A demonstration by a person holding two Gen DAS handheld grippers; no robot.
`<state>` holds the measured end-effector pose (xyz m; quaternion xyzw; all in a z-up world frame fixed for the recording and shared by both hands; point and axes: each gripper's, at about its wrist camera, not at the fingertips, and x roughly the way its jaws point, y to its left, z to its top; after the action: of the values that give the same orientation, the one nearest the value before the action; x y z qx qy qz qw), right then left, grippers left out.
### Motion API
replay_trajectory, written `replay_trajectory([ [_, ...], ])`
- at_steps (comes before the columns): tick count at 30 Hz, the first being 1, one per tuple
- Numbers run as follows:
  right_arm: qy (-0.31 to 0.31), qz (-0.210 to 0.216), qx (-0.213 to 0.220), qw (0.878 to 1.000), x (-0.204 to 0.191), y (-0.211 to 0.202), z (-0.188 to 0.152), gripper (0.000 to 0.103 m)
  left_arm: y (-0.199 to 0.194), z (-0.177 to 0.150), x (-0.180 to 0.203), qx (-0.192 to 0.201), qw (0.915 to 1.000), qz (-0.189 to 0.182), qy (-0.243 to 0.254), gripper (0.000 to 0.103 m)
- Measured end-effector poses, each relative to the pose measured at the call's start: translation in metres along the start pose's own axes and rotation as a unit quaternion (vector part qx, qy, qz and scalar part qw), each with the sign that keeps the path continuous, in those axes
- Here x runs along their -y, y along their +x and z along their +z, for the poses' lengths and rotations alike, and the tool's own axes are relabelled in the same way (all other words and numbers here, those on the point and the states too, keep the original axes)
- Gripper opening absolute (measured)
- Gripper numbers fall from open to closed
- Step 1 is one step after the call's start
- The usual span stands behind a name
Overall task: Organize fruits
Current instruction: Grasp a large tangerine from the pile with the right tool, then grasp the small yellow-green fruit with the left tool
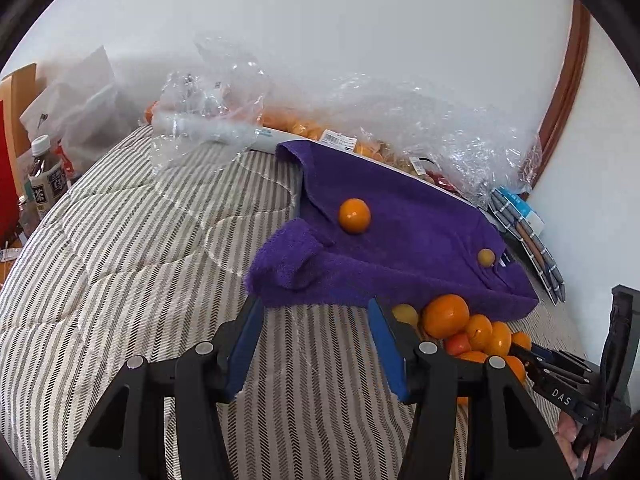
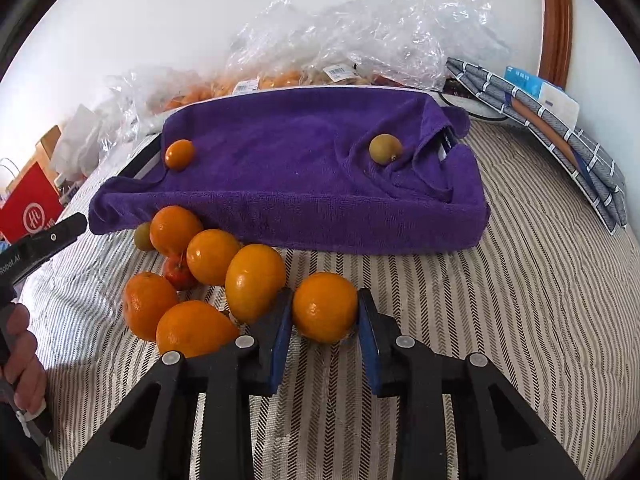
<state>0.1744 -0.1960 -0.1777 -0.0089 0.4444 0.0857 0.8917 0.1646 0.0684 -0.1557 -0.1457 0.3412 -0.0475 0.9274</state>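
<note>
Striped quilt (image 2: 520,280), white wall; right hand-held gripper (image 2: 325,312) pinching orange (image 2: 325,307); left hand-held gripper (image 1: 316,312) wide, empty.

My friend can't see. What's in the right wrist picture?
The right gripper has its fingers around an orange on a striped cover. More oranges are piled to its left, before a purple towel holding two small fruits.

loose oranges (image 2: 208,276) clustered before purple towel (image 2: 288,168).
</note>
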Motion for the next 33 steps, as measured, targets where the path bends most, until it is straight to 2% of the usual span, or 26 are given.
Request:
replay_trajectory([
  [3, -0.003, -0.009, 0.021, 1.0, 0.005, -0.009, -0.002, 0.031, 0.005, -0.002, 0.013, -0.018, 0.9987, -0.04, 0.026, 0.052],
  [5, -0.005, -0.024, 0.03, 0.999, 0.012, -0.014, -0.004, 0.031, 0.017, -0.003, 0.023, -0.051, 0.996, -0.066, 0.032, 0.052],
  [7, 0.01, -0.02, 0.032, 0.999, 0.023, -0.018, -0.006, 0.031, 0.027, -0.004, 0.037, -0.069, 0.995, -0.051, 0.05, 0.051],
  [11, 0.031, 0.017, 0.026, 0.999, 0.038, -0.018, -0.008, 0.031, 0.038, -0.004, 0.052, -0.08, 0.9937, -0.03, 0.073, 0.05],
  [13, 0.021, 0.033, 0.026, 0.999, 0.036, -0.018, -0.007, 0.031, 0.043, -0.003, 0.057, -0.085, 0.9929, -0.039, 0.073, 0.05],
  [15, 0.008, 0.027, 0.027, 0.999, 0.031, -0.018, -0.006, 0.031, 0.048, -0.002, 0.062, -0.091, 0.992, -0.024, 0.084, 0.047],
  [18, -0.005, 0.014, 0.024, 1.0, 0.025, -0.017, -0.006, 0.031, 0.057, -0.001, 0.064, -0.1, 0.991, -0.008, 0.088, 0.037],
  [24, 0.021, 0.014, 0.039, 0.999, 0.033, -0.023, -0.008, 0.031, 0.059, 0.0, 0.063, -0.101, 0.9909, -0.006, 0.09, 0.031],
  [27, 0.023, 0.008, 0.042, 0.999, 0.034, -0.025, -0.008, 0.031, 0.059, 0.001, 0.06, -0.101, 0.9914, -0.008, 0.083, 0.024],
  [33, 0.017, -0.005, 0.038, 0.999, 0.031, -0.023, -0.007, 0.031, 0.058, 0.0, 0.06, -0.1, 0.9916, -0.006, 0.082, 0.024],
])
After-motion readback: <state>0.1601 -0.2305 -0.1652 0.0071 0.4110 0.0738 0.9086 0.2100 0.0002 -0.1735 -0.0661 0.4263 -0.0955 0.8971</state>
